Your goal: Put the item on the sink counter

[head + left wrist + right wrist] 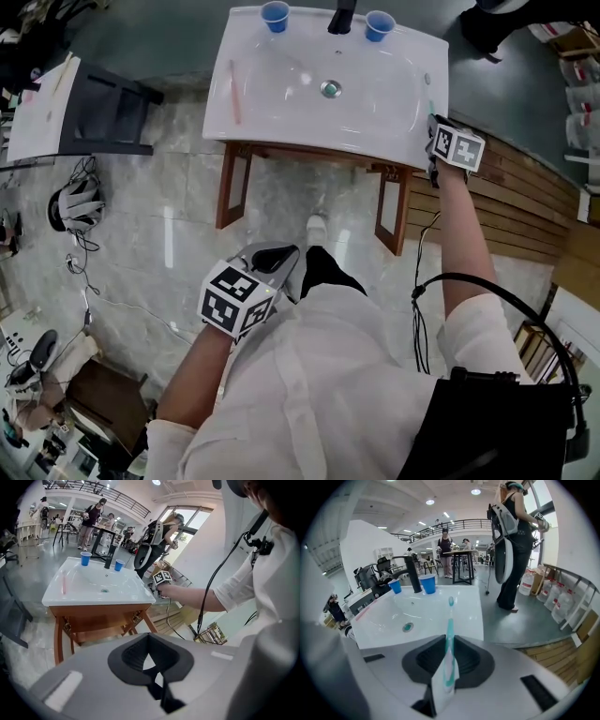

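My right gripper (pixel 447 651) is clamped on a teal toothbrush (pixel 449 634), head pointing out over the right rim of the sink (pixel 281 103), not lying on it. My left gripper (pixel 151 665) hangs low by my body, jaws together, empty. The sink is white and sits on a wooden stand (pixel 232 183). Two blue cups (pixel 275 16) flank a black faucet (pixel 342 17) at the back, and a pink brush (pixel 234 92) lies on the left counter. The floor (pixel 169 216) is pale marble, with wood slats (pixel 525 206) to the right. People (pixel 445 550) stand at tables behind.
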